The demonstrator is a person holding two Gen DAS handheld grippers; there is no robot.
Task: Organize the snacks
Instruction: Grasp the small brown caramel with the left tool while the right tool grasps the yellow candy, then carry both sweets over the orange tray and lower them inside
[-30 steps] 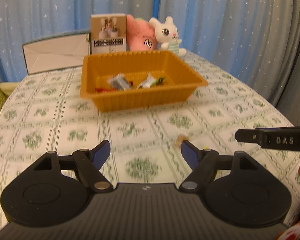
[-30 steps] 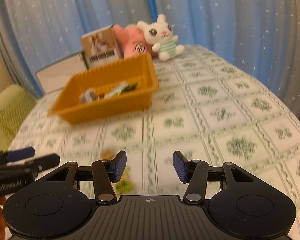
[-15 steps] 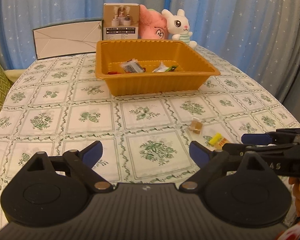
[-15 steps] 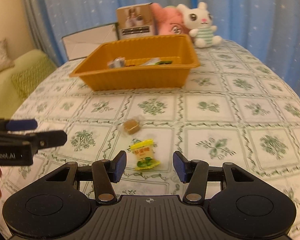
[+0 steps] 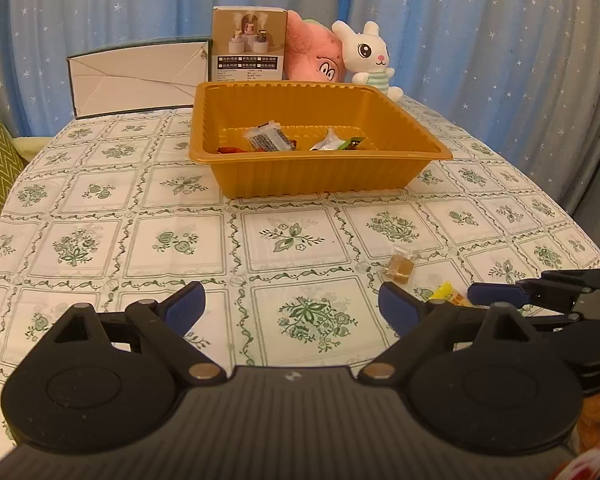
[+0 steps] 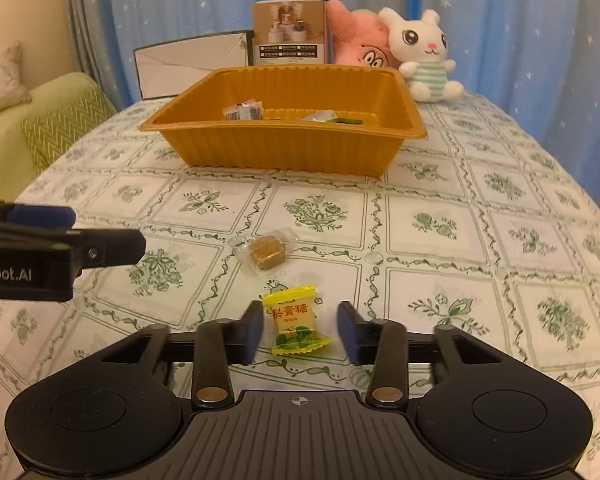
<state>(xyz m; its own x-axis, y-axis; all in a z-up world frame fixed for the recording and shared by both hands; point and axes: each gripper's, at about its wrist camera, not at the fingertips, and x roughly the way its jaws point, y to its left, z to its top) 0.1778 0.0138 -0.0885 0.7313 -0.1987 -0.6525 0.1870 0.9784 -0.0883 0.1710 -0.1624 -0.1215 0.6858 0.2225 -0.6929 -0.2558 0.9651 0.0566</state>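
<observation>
A yellow wrapped candy (image 6: 294, 320) lies on the tablecloth between the fingers of my right gripper (image 6: 300, 330). Its jaws are closing on the candy, with small gaps still showing at the pads. A brown candy in clear wrap (image 6: 266, 254) lies just beyond it. The orange tray (image 6: 284, 148) stands farther back with several wrapped snacks inside. In the left wrist view my left gripper (image 5: 292, 306) stands wide open over bare cloth, holding nothing. The brown candy (image 5: 398, 268) and yellow candy (image 5: 446, 293) lie to its right, and the tray (image 5: 320, 176) is ahead.
Behind the tray stand a printed carton (image 5: 250, 50), a flat white box (image 5: 140, 80), a pink plush (image 5: 316, 60) and a white rabbit plush (image 5: 370, 58). Blue curtains close the back. A green cushion (image 6: 64, 128) lies off the table's left edge.
My right gripper has come down over the yellow candy and its jaws have narrowed around it. My left gripper's jaws have widened; it has stayed in place.
</observation>
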